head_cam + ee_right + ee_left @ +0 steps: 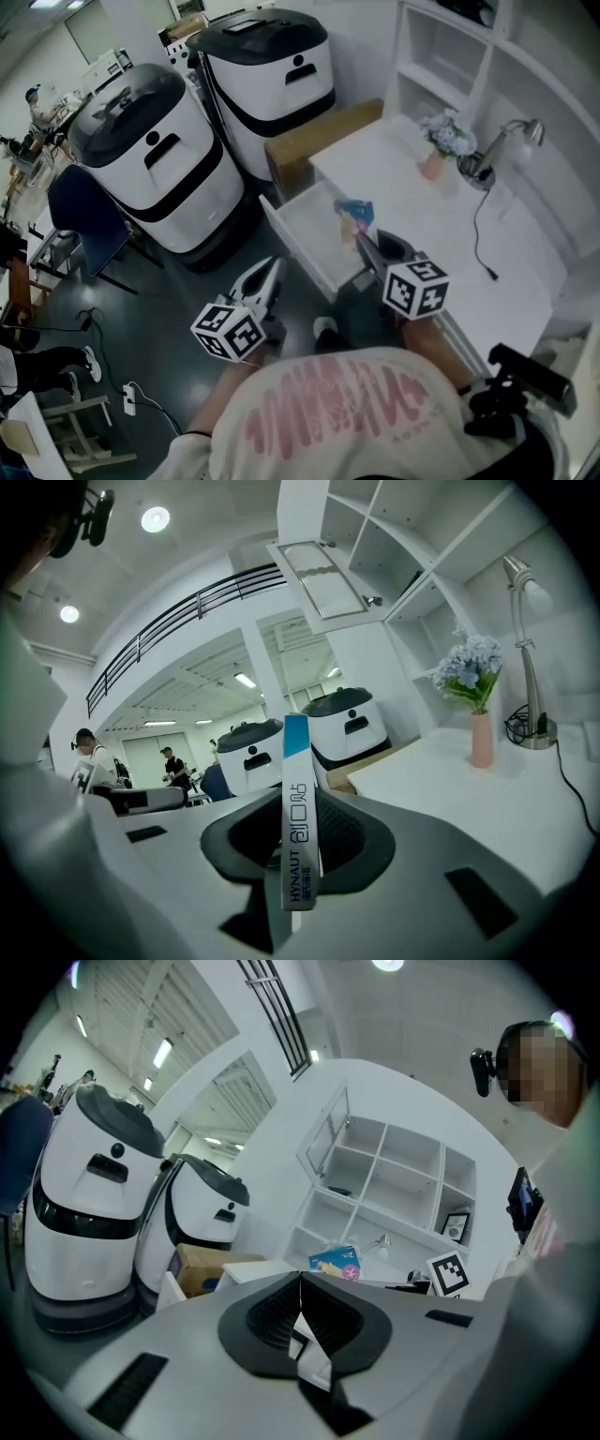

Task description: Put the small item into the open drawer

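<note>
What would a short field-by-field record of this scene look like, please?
right gripper: shut on small blue-and-white box, held upright
left gripper: shut, empty
drawer: open, pulled out of white desk
task state: box held near the drawer, not released
desk items: flower vase, lamp

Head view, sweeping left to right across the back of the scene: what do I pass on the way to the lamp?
White-and-black machine → second machine → cardboard box → flower vase → desk lamp.
</note>
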A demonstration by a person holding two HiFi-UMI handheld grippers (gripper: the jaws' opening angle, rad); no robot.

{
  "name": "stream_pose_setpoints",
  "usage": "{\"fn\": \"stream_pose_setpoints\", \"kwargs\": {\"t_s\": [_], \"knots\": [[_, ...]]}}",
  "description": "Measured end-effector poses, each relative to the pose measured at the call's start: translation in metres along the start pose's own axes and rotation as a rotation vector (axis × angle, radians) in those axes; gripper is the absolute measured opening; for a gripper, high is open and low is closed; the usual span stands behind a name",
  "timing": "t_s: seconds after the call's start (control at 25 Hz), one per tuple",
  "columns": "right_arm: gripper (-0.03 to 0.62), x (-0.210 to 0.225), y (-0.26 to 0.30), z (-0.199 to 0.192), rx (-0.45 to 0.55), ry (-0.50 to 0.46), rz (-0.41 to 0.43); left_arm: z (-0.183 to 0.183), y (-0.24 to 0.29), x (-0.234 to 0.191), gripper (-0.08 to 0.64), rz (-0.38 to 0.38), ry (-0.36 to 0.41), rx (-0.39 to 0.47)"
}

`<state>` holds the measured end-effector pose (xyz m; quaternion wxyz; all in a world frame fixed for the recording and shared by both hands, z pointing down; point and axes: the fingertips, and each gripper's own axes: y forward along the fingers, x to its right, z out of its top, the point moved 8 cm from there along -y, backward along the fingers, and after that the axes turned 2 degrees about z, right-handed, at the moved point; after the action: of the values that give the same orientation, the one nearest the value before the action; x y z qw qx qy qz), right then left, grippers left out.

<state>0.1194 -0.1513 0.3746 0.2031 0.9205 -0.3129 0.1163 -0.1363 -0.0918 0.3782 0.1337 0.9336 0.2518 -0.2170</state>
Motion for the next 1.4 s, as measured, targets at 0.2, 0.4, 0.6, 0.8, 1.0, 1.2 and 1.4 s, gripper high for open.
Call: {"fn": "stream_pose_setpoints", "kwargs": {"t_s": [0.2,0.4,0.6,0.8,1.0,1.2,1.4], "knots": [[0.095,0.020,0.042,0.002,-0.049,0.022,0.018,0.003,0.024,-0.031,0.031,0.045,-0.055,-0.007],[0.094,0.050,0.081,-0.014,-0.144,0.049,0.009,-0.003,0.050,-0.052,0.031,0.066,-0.087,-0.022],[0.094,0.070,0.117,-0.034,-0.225,0.116,0.028,-0.009,0.062,-0.072,0.031,0.108,-0.125,0.040],[0.095,0.083,0.151,-0.055,-0.281,0.140,0.044,-0.016,0.061,-0.097,0.031,0.202,-0.188,0.094],[0.094,0.085,0.175,-0.084,-0.355,0.157,0.064,-0.031,0.054,-0.117,0.031,0.305,-0.204,0.046],[0.094,0.095,0.198,-0.110,-0.438,0.125,0.064,-0.044,0.056,-0.132,0.031,0.367,-0.193,0.023],[0.095,0.107,0.218,-0.131,-0.512,0.121,0.049,-0.046,0.055,-0.146,0.031,0.435,-0.214,0.007]]}}
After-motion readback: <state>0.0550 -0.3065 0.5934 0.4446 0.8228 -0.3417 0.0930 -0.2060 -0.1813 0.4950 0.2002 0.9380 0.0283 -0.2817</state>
